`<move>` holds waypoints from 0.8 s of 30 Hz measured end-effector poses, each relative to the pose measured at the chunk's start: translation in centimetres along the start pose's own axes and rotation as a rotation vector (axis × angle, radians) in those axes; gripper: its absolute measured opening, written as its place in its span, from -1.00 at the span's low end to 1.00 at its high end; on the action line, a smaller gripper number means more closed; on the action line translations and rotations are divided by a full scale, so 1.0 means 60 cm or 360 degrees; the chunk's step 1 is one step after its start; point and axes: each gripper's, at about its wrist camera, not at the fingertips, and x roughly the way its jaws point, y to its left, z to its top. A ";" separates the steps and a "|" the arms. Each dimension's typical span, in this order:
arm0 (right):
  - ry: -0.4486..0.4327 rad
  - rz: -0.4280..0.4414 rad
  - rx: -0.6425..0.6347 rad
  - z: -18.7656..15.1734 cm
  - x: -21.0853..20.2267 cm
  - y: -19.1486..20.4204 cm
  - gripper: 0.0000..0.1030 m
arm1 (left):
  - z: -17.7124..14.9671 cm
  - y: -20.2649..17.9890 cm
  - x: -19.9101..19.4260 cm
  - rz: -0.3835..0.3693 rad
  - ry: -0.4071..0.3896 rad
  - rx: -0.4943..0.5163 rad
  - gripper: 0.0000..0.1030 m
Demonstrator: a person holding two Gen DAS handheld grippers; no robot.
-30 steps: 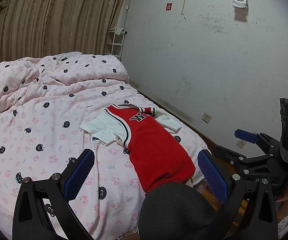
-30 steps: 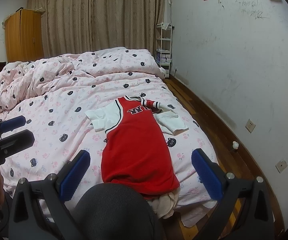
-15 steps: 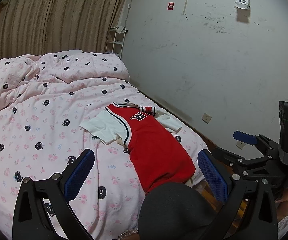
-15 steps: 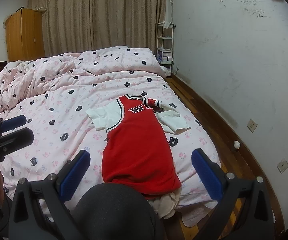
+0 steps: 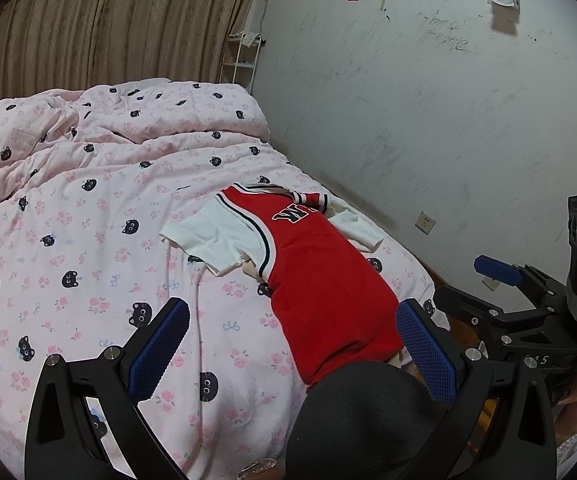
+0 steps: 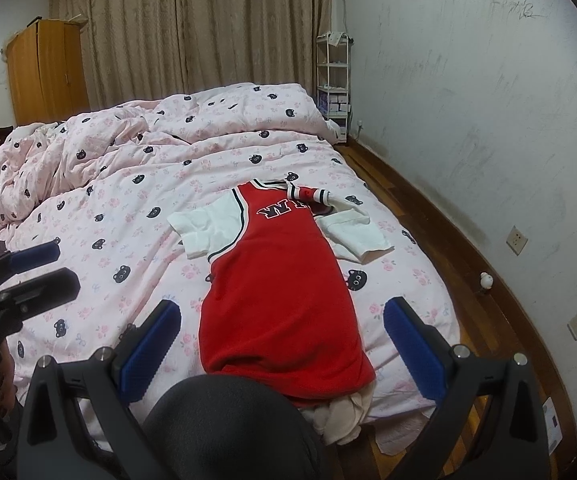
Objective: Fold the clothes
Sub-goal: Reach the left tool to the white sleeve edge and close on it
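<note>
A red jersey-style shirt [image 5: 320, 280] [image 6: 284, 300] with white sleeves and black lettering lies face up on the bed, collar far, hem hanging near the bed's foot edge. Cream cloth [image 6: 340, 420] pokes out under the hem. My left gripper [image 5: 292, 344] hovers open above the bed's near edge, its blue pads either side of the shirt's lower part, touching nothing. My right gripper [image 6: 280, 336] is likewise open over the hem, empty. Each gripper also shows in the other's view: the right gripper [image 5: 528, 300] at the right edge, the left gripper [image 6: 20, 276] at the left edge.
The bed carries a rumpled pink duvet [image 6: 148, 184] printed with black cat faces. A scuffed white wall [image 6: 488, 120] and wooden floor strip [image 6: 428, 232] run along the right. A white shelf unit [image 6: 332, 84], curtains [image 6: 208, 24] and a wooden wardrobe [image 6: 44, 68] stand beyond.
Both views have shifted only slightly; the shirt sits a touch higher and farther in frame. Both grippers stay open and the shirt has not moved on the bed.
</note>
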 end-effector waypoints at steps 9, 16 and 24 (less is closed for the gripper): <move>0.0028 0.0014 -0.0041 0.028 0.063 0.011 1.00 | 0.020 0.050 0.063 -0.0075 0.0040 -0.0021 0.99; 0.0088 0.0044 -0.0042 0.025 0.114 0.020 1.00 | 0.026 0.127 0.164 -0.0198 0.0181 -0.0247 0.99; 0.0144 0.0031 -0.0042 0.022 0.159 0.014 1.00 | 0.033 0.207 0.273 -0.0379 0.0252 -0.0657 0.97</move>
